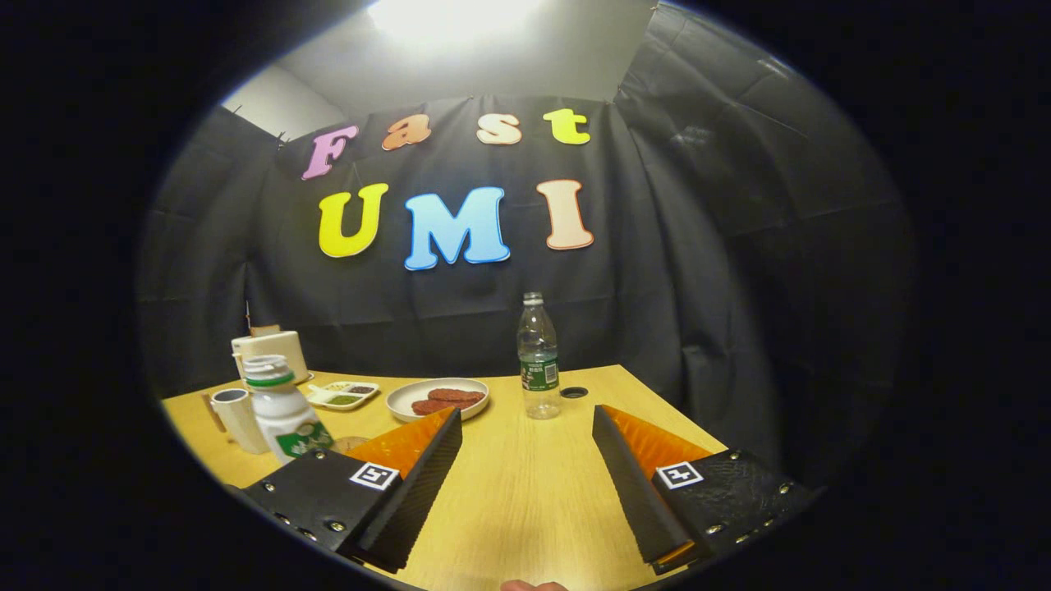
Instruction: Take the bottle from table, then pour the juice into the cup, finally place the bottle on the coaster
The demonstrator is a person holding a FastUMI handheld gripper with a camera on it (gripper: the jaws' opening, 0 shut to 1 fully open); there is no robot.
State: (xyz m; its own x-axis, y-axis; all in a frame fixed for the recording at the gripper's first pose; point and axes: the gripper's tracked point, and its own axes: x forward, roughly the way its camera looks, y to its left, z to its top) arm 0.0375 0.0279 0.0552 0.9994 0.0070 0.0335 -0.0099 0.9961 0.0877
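Observation:
A white bottle [282, 410] with a green collar and green label stands on the wooden table [525, 501], just left of my left finger [410, 484]. A white cup [236, 419] stands right beside it, further left. A small pale round piece [351, 444], possibly the coaster, peeks out between the white bottle and that finger. A clear plastic bottle [539, 357] with a green label stands upright just beyond the fingers, close to the middle of the gap. My gripper [525, 417] is open, with only bare tabletop between the fingers.
A white plate [410, 392] with reddish-brown patties lies beyond the left finger. A small divided tray [341, 396] and a white cylinder [273, 349] sit at the back left. A dark round hole [574, 392] marks the table beside the clear bottle. The table's right edge runs near my right finger [649, 484].

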